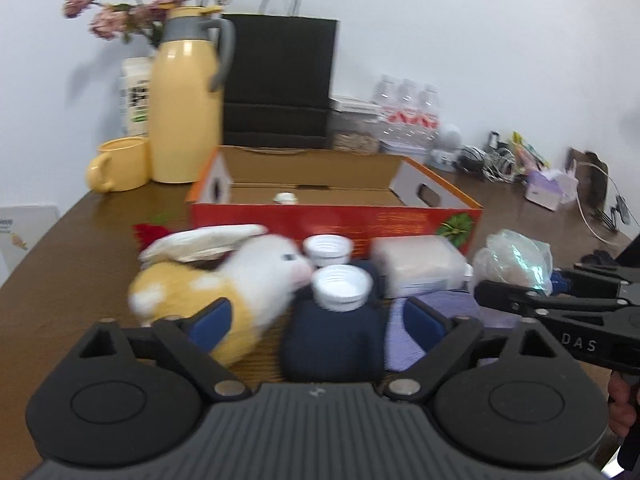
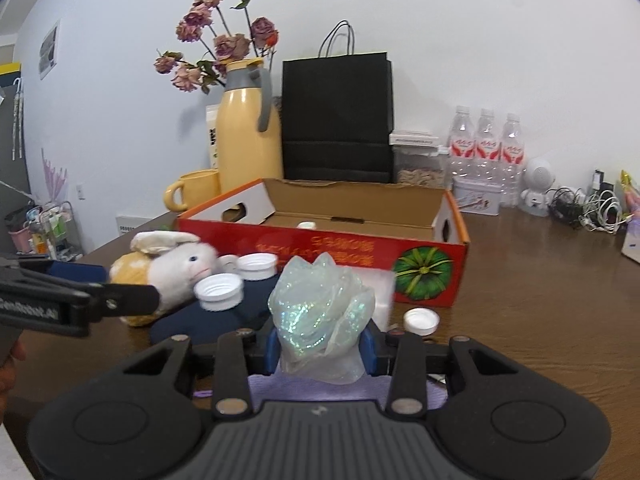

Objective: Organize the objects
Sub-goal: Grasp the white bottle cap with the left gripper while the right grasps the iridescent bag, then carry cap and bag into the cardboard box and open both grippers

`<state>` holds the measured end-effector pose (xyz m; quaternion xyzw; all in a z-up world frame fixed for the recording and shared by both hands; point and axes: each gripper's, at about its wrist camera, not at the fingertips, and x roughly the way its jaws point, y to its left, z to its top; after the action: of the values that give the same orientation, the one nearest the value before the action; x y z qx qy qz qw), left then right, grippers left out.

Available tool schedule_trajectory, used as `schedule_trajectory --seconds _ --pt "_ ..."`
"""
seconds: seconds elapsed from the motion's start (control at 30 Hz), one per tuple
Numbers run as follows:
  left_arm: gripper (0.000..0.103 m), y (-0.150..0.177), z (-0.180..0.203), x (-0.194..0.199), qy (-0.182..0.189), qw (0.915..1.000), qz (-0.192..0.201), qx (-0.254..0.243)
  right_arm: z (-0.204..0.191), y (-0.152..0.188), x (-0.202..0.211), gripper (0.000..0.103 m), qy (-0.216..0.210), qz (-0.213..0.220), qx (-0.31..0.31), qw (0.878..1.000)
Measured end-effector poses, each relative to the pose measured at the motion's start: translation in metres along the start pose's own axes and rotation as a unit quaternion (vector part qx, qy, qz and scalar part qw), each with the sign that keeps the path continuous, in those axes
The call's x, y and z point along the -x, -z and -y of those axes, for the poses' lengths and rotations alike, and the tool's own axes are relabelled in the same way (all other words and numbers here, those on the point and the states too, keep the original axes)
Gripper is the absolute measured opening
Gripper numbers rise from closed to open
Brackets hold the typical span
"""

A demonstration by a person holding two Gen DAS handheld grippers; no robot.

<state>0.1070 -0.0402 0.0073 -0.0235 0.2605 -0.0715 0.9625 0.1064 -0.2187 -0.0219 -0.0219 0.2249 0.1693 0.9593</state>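
Right claw (image 2: 322, 344) pinches the glittery plastic bag (image 2: 320, 304) low; it looks light, crinkly and slippery. Left claw (image 1: 320, 316) gapes wide.

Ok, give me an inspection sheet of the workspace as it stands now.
Surface: dark brown wooden table, crowded at the front and back.
Job's things: open red cardboard box holds one small white cap; plush white-and-yellow rabbit, two white-capped navy bottles and a clear plastic container sit before it.
Clutter: yellow thermos jug, yellow mug, black paper bag, three water bottles.
Grippers: left gripper open; right gripper shut on iridescent crumpled plastic wrap.
Cables: tangled white and black cords, back right.
Surroundings: white wall, dried pink flowers.
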Motion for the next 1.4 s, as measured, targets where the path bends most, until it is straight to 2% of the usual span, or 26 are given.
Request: schedule_trajectory --seconds 0.07,0.17,0.27,0.5,0.63,0.73,1.0,1.4 --pt "0.075 -0.001 0.01 -0.011 0.0 1.0 -0.006 -0.003 0.007 -0.001 -0.001 0.037 0.005 0.001 0.001 1.0" --pt "0.063 -0.003 0.019 -0.026 -0.003 0.9999 -0.015 0.0 0.017 -0.004 -0.003 0.037 0.009 0.006 0.004 1.0" --pt "0.057 -0.005 0.023 -0.038 -0.012 0.9996 -0.022 0.009 0.025 -0.008 -0.006 0.037 0.01 0.012 0.009 1.0" --pt "0.053 -0.01 0.022 -0.059 -0.042 0.9979 -0.03 0.038 0.031 -0.013 -0.016 0.037 -0.007 0.019 0.011 1.0" --pt "0.052 -0.011 0.023 -0.066 -0.054 0.9973 -0.031 0.038 0.03 -0.01 -0.018 0.037 -0.013 0.018 0.011 1.0" --pt "0.043 -0.012 0.025 -0.068 -0.06 0.9972 -0.028 0.034 0.031 -0.007 -0.019 0.037 -0.014 0.017 0.009 1.0" --pt "0.041 -0.01 0.028 -0.062 -0.048 0.9985 -0.019 0.021 0.03 -0.005 -0.021 0.037 -0.012 0.012 0.012 1.0" --pt "0.041 -0.025 0.029 -0.037 -0.025 0.9994 0.023 0.013 0.024 -0.015 -0.02 0.037 -0.009 0.02 0.019 1.0"
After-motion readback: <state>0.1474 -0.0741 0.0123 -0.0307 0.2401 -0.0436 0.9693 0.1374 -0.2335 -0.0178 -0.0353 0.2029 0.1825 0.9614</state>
